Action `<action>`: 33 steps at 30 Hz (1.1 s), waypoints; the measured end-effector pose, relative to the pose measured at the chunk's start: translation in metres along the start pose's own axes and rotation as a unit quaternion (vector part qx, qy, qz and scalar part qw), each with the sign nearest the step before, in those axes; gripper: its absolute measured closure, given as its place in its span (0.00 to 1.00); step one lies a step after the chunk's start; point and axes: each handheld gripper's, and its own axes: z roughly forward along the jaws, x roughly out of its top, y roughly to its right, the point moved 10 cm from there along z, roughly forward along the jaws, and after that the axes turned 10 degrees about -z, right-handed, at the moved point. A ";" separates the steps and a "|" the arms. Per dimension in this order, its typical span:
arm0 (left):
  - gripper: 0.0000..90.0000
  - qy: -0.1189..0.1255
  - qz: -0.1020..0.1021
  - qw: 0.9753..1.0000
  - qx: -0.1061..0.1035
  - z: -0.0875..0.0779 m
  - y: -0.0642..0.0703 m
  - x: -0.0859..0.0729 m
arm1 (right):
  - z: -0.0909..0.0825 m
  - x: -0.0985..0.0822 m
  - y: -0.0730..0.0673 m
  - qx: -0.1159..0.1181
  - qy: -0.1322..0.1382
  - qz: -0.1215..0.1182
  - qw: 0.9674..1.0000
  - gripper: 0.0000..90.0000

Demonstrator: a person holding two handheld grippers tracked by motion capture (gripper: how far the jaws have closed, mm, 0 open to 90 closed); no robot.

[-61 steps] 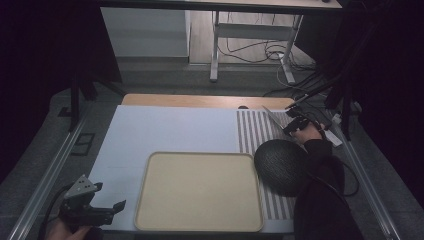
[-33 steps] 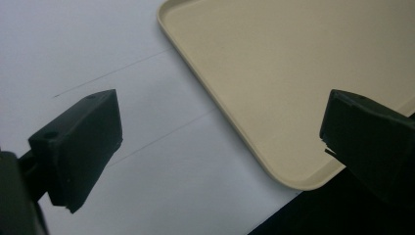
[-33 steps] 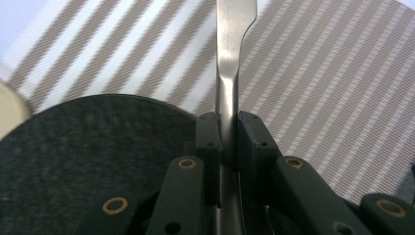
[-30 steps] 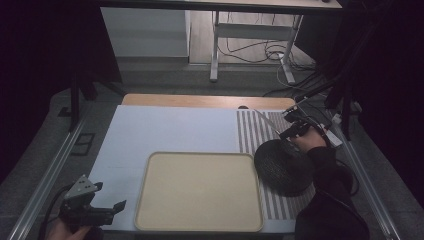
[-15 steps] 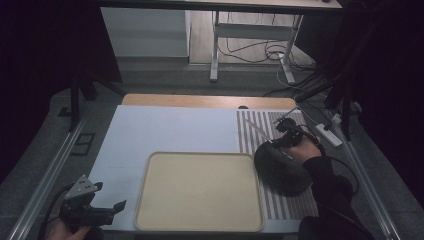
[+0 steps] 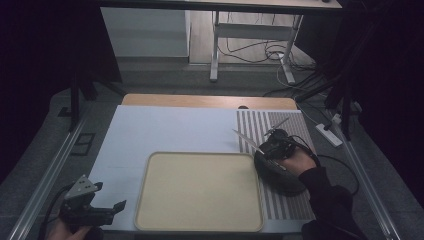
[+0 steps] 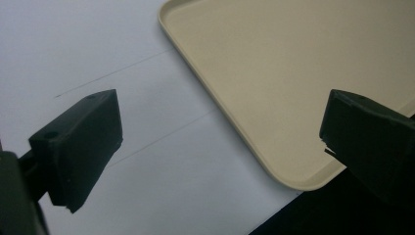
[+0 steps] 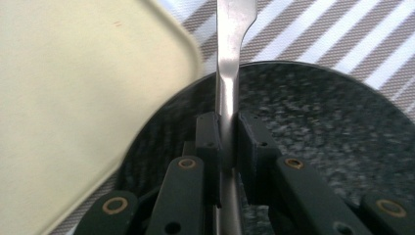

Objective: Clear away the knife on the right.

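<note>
1. Cutlery piece (image 8: 229, 73): flat polished steel, its handle clamped in the right claw (image 8: 228, 147) above a round, speckled dark plate (image 8: 313, 122) on striped cloth (image 6: 280, 125).
2. Tray (image 6: 200, 190): smooth, beige, round-cornered, beside the plate.
3. Left claw (image 7: 220, 142): blocky black jaws apart over the pale tabletop (image 7: 98, 49).

The high view looks forward and down from above the near side of the table (image 6: 165, 130), far enough back to take in the floor beyond; the left gripper view looks down from close range on the tray (image 7: 274, 73) at its near left corner; the right gripper view sits closer still, over the dark plate (image 8: 318, 112) beside the tray's right edge; all three share the tray.
</note>
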 end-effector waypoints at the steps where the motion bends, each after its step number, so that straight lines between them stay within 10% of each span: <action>1: 0.03 0.000 0.000 1.000 0.000 0.000 0.000 0.000 | 0.000 0.000 -0.003 0.002 0.001 -0.003 1.000 0.89; 33: 0.04 -0.003 0.004 1.000 0.003 0.000 0.000 0.000 | 0.003 0.004 -0.112 0.056 -0.003 -0.066 0.996 0.89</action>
